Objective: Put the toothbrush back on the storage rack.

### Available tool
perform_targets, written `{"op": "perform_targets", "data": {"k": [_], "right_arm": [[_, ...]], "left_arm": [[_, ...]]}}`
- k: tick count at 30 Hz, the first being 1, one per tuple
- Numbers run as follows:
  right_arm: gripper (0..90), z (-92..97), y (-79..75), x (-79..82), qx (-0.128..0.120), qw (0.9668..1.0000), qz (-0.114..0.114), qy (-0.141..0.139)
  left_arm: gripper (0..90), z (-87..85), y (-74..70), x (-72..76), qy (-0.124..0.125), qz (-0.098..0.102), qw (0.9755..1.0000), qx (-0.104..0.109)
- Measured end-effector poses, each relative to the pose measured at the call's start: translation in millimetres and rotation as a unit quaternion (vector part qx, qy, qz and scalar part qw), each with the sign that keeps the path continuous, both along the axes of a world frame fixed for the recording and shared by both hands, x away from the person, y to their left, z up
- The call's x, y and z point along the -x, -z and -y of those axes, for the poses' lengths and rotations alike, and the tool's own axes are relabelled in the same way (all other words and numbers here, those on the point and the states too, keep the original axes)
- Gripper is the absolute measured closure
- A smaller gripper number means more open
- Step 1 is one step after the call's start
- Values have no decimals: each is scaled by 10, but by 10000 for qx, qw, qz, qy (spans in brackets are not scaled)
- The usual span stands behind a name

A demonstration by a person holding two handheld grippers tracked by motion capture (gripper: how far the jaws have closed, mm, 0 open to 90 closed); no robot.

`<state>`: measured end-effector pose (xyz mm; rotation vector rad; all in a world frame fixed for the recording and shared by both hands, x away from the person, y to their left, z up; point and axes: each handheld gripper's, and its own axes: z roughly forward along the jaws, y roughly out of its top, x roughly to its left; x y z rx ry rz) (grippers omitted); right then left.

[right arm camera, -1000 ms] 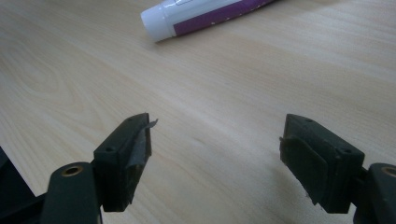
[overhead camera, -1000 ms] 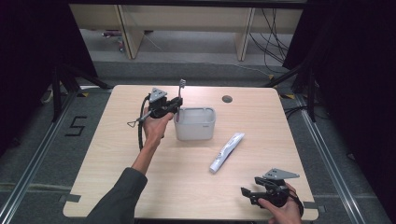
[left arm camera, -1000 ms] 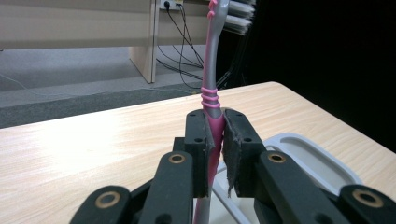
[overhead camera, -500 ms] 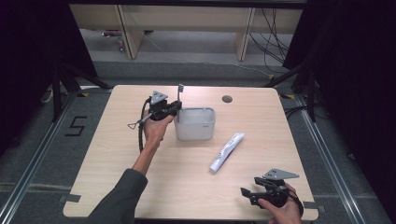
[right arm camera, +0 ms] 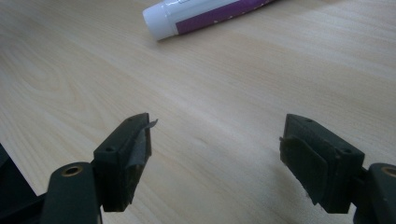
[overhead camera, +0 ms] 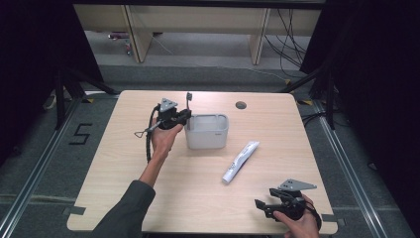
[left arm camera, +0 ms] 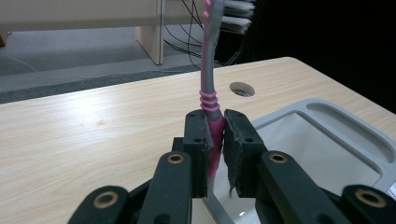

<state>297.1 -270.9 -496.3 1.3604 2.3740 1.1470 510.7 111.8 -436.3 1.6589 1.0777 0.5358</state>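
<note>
At the near right corner of the bench (overhead camera: 208, 198), the right hand-held gripper (overhead camera: 267, 204) is seen low over the wood, held by a hand (overhead camera: 297, 225). Its jaws are spread wide apart with nothing between them; in the right gripper view only bare wood lies in the gap. Just beyond it, a white and purple tube (overhead camera: 240, 161) is laid flat and slantwise on the bench, its capped end (right arm camera: 156, 21) turned toward this gripper and well apart from it.

Farther in, at mid-bench, a grey tray (overhead camera: 207, 133) is set, its inside white and nothing seen in it. Just beside its left wall, the left hand-held gripper (overhead camera: 185, 115) is raised by a hand (overhead camera: 163, 138) on a dark-sleeved forearm (overhead camera: 126, 213). Its jaws are clenched on a toothbrush (left arm camera: 211, 88), which is kept upright: the pink and grey handle is pinched between the pads, and the bristled head (left arm camera: 238, 14) is topmost. The tray rim (left arm camera: 327, 116) lies directly past the jaws, to their right.

Behind the tray, a round hole (overhead camera: 241, 105) is cut near the far edge. Past the bench, grey floor, wooden furniture legs (overhead camera: 132, 32) and loose cables (overhead camera: 287, 34) are visible.
</note>
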Motion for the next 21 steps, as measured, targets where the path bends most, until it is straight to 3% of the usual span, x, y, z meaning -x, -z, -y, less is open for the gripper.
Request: {"op": "perform_targets", "data": {"k": [3,10,12,15,21], "right_arm": [[250,1,1,-3,-6,10000,14,-7],[250,4,3,-10,38,10000,52,-44],[250,-9,1,3,-32,10000,-61,13],[250,4,4,-12,47,9999,66,-61],[251,4,3,-12,66,9999,76,-59]], "left_arm": [[786,13,11,5,51,-38,9998,-181],[766,13,4,17,55,-32,9996,-261],[759,10,-1,20,54,-31,9996,-281],[722,-3,-18,32,37,-3,9995,-317],[631,-12,-68,72,64,10,9994,-349]]}}
